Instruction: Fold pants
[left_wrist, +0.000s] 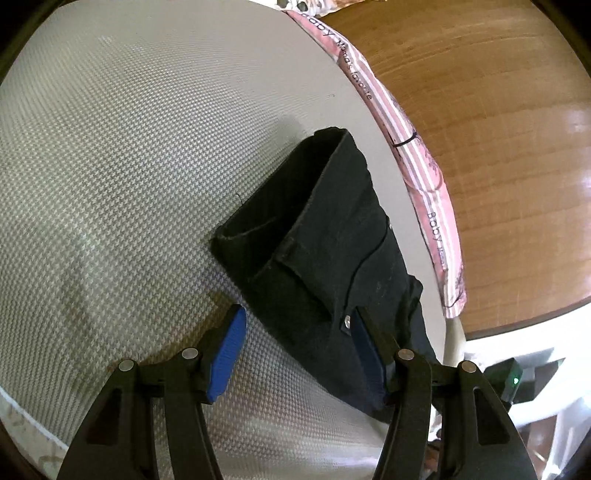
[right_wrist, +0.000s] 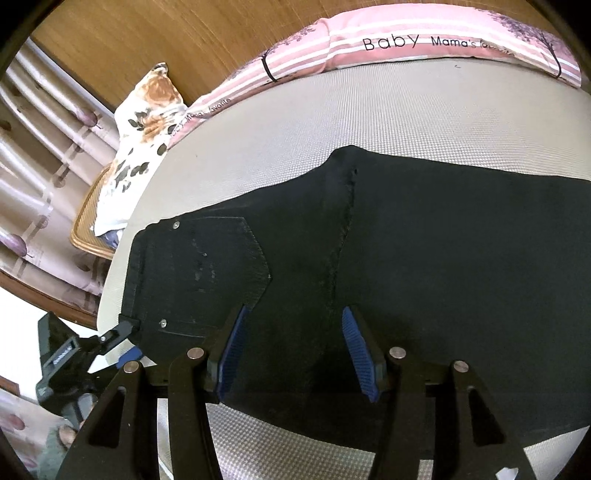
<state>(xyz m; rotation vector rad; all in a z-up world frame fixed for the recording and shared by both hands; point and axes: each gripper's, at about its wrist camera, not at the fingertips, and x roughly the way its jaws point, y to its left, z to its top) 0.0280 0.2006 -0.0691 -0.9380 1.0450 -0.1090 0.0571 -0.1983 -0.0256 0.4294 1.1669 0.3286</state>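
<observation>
- I see black pants (right_wrist: 406, 258) on a grey-and-white houndstooth sheet (left_wrist: 110, 184).
- Both grippers are black with blue pads (left_wrist: 229, 354).
- The bolster (right_wrist: 406, 40) is pink-and-white striped with black lettering.
- The pillow (right_wrist: 136, 147) is white with orange and dark flowers.

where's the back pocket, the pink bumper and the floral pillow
back pocket (right_wrist: 218, 262), right wrist view, middle of the pocket panel on the pants
pink bumper (right_wrist: 391, 44), right wrist view, on the "Baby" lettering
floral pillow (right_wrist: 144, 147), right wrist view, centre of its printed face

Black pants (right_wrist: 406, 258) lie on the woven mattress (left_wrist: 129, 166).
</observation>
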